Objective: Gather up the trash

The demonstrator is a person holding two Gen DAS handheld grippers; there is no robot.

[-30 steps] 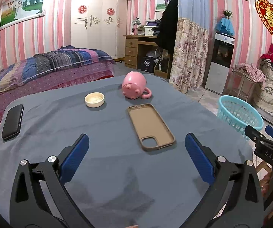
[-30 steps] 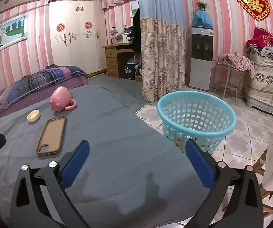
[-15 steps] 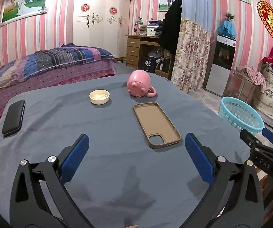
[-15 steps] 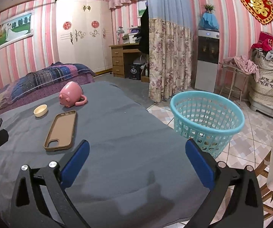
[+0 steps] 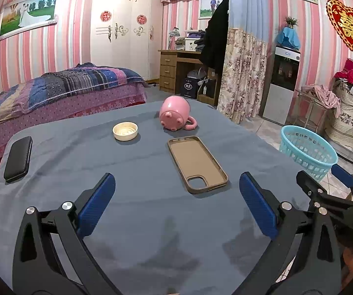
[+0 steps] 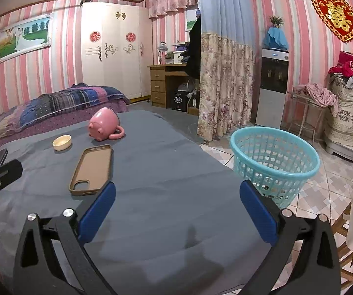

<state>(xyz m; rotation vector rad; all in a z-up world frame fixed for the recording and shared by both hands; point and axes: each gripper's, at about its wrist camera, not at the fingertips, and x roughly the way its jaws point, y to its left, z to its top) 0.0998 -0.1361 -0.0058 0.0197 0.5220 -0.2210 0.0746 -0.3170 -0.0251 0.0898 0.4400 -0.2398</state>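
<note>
Your left gripper (image 5: 176, 201) and right gripper (image 6: 176, 204) both hover wide apart, holding nothing, above the grey-covered table (image 5: 137, 211). Ahead lies a brown phone case (image 5: 196, 163), then a cream cap (image 5: 125, 130) and tipped pink mug (image 5: 175, 116). The turquoise basket (image 6: 274, 159) stands on the floor beside the table.

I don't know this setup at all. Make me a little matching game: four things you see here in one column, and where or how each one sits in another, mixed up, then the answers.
Things:
1. pink mug
2. phone case
3. black case
4. basket

Descriptions:
A. on the tiled floor beside the table
B. flat, hollow side up, mid-table
C. tipped on its side at the far end of the table
D. near the table's left edge

Pairs: 1-C, 2-B, 3-D, 4-A
</note>
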